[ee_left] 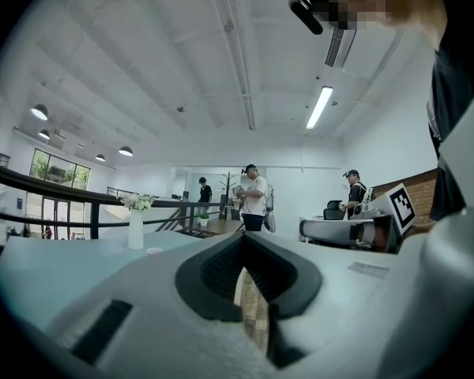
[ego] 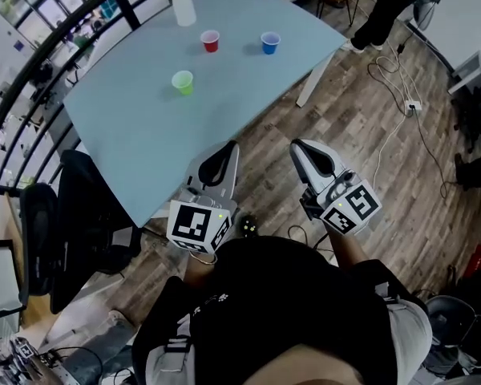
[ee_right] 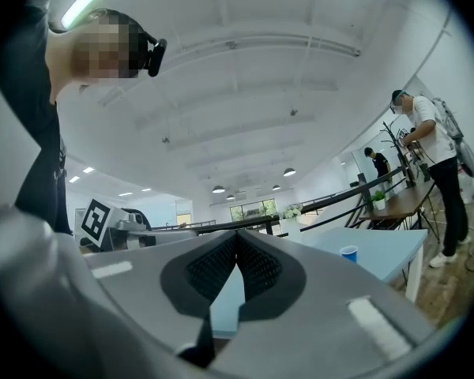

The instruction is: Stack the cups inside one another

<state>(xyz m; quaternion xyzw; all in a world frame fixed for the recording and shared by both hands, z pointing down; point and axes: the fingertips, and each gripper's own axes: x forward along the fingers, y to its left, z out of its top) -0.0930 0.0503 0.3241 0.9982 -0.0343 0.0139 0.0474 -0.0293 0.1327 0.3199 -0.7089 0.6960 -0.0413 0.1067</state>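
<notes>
Table (ego: 136, 127): vase (ego: 182, 8), red cup (ego: 211, 41), blue cup (ego: 270, 42), green cup (ego: 183, 82)

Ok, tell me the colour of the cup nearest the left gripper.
That cup is light green; the head view shows it best.

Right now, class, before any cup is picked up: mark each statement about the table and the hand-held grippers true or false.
1. The red cup, blue cup and green cup stand apart on the table. True.
2. The red cup sits inside the blue cup. False: they stand side by side.
3. The left hand-held gripper holds the green cup. False: its jaws are shut on nothing.
4. The right hand-held gripper is shut and empty. True.
</notes>
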